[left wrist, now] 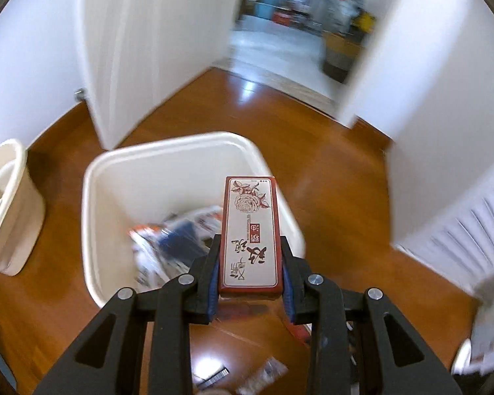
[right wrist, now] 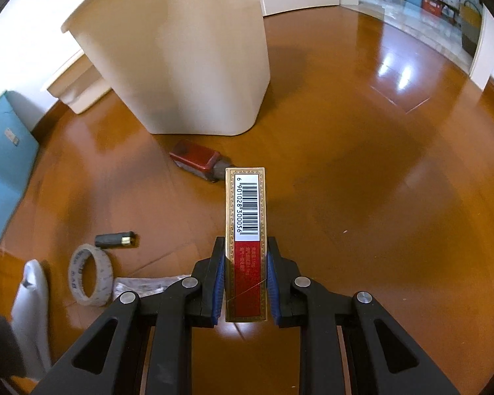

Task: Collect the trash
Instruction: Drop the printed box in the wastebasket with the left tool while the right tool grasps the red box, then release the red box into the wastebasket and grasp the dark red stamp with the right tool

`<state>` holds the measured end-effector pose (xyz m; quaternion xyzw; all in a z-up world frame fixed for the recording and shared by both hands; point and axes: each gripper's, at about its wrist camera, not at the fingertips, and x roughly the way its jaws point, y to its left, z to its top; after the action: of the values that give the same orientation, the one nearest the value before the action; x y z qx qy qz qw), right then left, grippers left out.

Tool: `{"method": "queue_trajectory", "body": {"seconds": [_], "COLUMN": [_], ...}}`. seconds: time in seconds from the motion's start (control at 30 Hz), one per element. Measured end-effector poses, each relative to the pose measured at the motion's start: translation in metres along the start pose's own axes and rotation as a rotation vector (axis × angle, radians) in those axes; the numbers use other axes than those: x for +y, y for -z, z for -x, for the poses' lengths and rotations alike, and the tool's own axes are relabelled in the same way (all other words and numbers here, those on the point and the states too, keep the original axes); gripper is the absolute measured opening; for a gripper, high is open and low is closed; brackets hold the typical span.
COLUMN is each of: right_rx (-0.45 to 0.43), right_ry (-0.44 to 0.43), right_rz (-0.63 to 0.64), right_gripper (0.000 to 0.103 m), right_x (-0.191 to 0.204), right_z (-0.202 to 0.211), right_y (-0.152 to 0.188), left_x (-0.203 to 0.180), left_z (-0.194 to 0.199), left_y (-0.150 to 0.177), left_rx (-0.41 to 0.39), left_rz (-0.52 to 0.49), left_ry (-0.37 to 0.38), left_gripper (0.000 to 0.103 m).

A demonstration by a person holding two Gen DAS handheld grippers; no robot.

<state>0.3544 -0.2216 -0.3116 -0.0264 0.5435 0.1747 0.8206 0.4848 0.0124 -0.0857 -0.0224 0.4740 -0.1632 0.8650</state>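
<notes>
Through my left wrist camera, my left gripper (left wrist: 250, 263) is closed narrow on a flat red-edged packet with a silver face and a rose print (left wrist: 249, 230), its blue pads pressing both long sides. The packet hangs over the near rim of the white square plastic bin (left wrist: 168, 151), which already holds blurred printed wrappers (left wrist: 168, 247). A second cream bin (left wrist: 10, 204) stands off to the left on the glossy wooden floor (left wrist: 339, 197).

Through my right wrist camera, my right gripper (right wrist: 245, 270) clamps a slim red-and-gold carton with a barcode (right wrist: 245, 237) by its narrow sides. It is above the floor, well short of the white bin's outer wall (right wrist: 197, 59). On the floor lie a crushed red packet (right wrist: 196, 161), a small black lighter (right wrist: 115, 239) and a roll of white tape (right wrist: 90, 275).
</notes>
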Motion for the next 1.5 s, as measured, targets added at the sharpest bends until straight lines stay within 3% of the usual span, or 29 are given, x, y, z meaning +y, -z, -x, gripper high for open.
{"method": "queue_trajectory", "body": {"seconds": [0.07, 0.17, 0.4, 0.47, 0.53, 0.67, 0.8, 0.93, 1.1, 1.2, 1.33, 1.5], "right_rx": [-0.003, 0.007, 0.020, 0.020, 0.022, 0.001, -0.060, -0.175, -0.369, -0.463, -0.447, -0.271], "right_ry": [0.006, 0.015, 0.032, 0.032, 0.031, 0.044, 0.060, 0.055, -0.007, -0.081, -0.176, -0.227], "right_rz": [-0.008, -0.017, -0.022, -0.022, -0.019, -0.016, -0.041, -0.041, 0.034, 0.097, 0.134, 0.128], "right_gripper": [0.022, 0.022, 0.022, 0.022, 0.022, 0.022, 0.022, 0.022, 0.023, 0.023, 0.023, 0.023], "right_x": [-0.003, -0.007, -0.013, -0.013, -0.012, -0.014, -0.028, -0.036, -0.018, 0.006, 0.031, 0.047], "right_z": [0.001, -0.002, -0.003, -0.003, -0.004, 0.002, 0.025, 0.069, 0.138, 0.166, 0.149, 0.075], "right_y": [0.000, 0.002, 0.001, 0.001, 0.002, -0.003, -0.021, -0.060, -0.134, -0.181, -0.238, -0.283], "left_x": [0.008, 0.014, 0.019, 0.023, 0.024, 0.029, 0.026, 0.028, 0.040, 0.045, 0.049, 0.040], "left_z": [-0.022, -0.044, -0.068, -0.067, -0.061, -0.042, -0.018, -0.009, -0.034, -0.050, -0.073, -0.078], "left_y": [-0.004, 0.001, 0.012, 0.009, 0.009, 0.012, 0.043, 0.097, 0.187, 0.231, 0.259, 0.264], "left_rx": [0.007, 0.016, 0.042, 0.040, 0.012, -0.016, 0.009, 0.106, 0.375, 0.472, 0.544, 0.545], "left_rz": [0.022, 0.028, 0.079, 0.086, 0.094, 0.102, 0.017, -0.066, -0.067, -0.054, -0.007, -0.005], "left_ry": [-0.081, -0.126, -0.146, -0.177, -0.201, -0.200, -0.210, -0.230, -0.195, -0.185, -0.168, -0.119], "left_gripper": [0.029, 0.029, 0.029, 0.039, 0.084, 0.087, 0.087, 0.087, 0.087, 0.087, 0.087, 0.087]}}
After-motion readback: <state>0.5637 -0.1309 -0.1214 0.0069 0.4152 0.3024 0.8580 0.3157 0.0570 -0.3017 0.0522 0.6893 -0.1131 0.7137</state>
